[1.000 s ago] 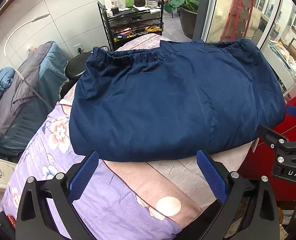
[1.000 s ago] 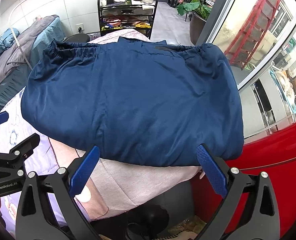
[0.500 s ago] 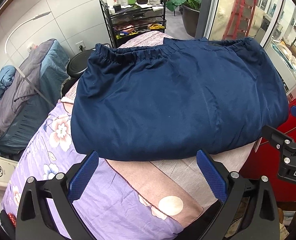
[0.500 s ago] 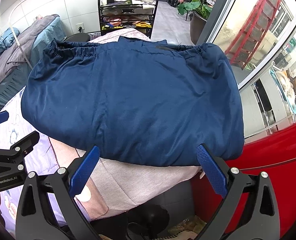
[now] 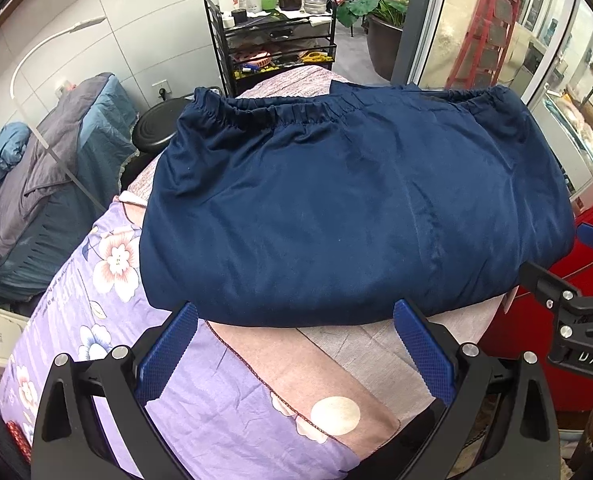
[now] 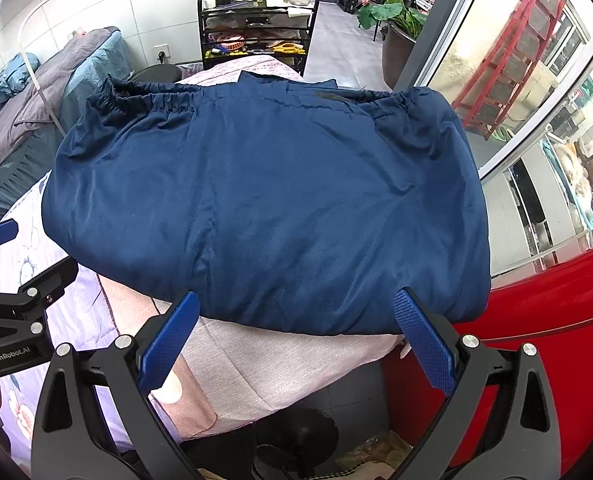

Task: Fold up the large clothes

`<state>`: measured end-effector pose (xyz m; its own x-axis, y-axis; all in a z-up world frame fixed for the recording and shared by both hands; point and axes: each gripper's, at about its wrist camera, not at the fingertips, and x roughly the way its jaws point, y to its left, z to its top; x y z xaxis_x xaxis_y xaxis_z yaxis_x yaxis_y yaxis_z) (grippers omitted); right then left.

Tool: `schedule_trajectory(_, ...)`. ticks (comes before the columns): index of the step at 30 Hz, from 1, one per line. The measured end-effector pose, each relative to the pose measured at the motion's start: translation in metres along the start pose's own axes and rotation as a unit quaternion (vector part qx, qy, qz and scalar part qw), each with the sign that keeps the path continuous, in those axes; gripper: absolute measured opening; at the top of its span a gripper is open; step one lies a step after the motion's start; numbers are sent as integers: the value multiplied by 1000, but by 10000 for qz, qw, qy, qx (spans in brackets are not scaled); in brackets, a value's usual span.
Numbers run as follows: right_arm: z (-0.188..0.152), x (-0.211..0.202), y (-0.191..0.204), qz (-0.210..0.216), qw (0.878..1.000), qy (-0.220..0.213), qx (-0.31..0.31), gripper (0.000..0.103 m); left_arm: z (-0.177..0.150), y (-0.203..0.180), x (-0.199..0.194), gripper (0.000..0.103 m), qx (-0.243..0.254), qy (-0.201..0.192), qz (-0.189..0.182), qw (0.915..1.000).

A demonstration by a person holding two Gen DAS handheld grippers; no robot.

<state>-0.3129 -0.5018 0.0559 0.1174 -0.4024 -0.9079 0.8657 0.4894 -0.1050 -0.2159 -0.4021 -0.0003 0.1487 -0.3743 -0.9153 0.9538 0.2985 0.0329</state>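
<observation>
You are working over a table draped in a purple floral sheet (image 5: pixel 108 280) with a pinkish-grey cloth (image 6: pixel 280 364) laid across its near end. Beyond it, at twelve o'clock in both views, a black wire cart (image 5: pixel 272 40) carries bottles against a pale tiled wall. A potted plant (image 5: pixel 380 4) sits at one o'clock in the left view, and a red ladder (image 6: pixel 516 52) shows through the glass at two o'clock in the right view. A heap of grey and blue bedding (image 5: pixel 36 192) lies at nine o'clock in the left view.

The folded navy garment (image 5: pixel 348 208) lies flat on the table and fills the middle of both views, its gathered elastic edge (image 5: pixel 264 116) along the far side toward twelve o'clock and its smooth folded edge nearest you. Its right end reaches the table's edge, above a red surface (image 6: pixel 544 320) at four o'clock in the right view.

Your left gripper (image 5: pixel 294 344) is spread wide and holds nothing; its blue pads (image 5: pixel 168 348) sit just short of the garment's near fold, the tips close to it, though you cannot tell whether they touch. Your right gripper (image 6: pixel 296 340) is likewise wide apart and empty, its fingers (image 6: pixel 424 340) at the near fold toward the garment's right end. Each gripper appears at the edge of the other's view, at three and nine o'clock.
</observation>
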Motion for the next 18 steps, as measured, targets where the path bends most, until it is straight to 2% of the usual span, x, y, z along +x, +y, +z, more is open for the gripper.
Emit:
schedule_trajectory(13, 1, 2, 1, 5, 10000, 14, 1, 97, 1, -1, 0, 97, -23, -80, -83, 9999)
schedule_trajectory(18, 1, 2, 1, 2, 10000, 17, 3, 96, 1, -1, 0, 97, -18, -103, 22, 9999)
